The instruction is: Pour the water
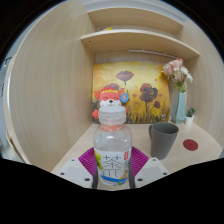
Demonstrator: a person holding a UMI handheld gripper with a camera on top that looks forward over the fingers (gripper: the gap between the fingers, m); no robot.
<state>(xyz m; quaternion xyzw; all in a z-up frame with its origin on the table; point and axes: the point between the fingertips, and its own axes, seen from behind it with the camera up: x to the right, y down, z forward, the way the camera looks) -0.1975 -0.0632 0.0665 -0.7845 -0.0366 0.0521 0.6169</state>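
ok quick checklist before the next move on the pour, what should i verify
1. Grip: bottle sits between the purple pads, which meet its sides at the gripper: ok.
2. Bottle upright: ok.
3. Cap off before tipping: a white cap looks on: not ok.
4. Target: grey cup stands upright on the table, beyond the fingers, beside the bottle: ok.
5. Cup empty: its inside is hidden: cannot tell.
6. Path from bottle to cup free: ok; the red coaster lies beyond the cup.
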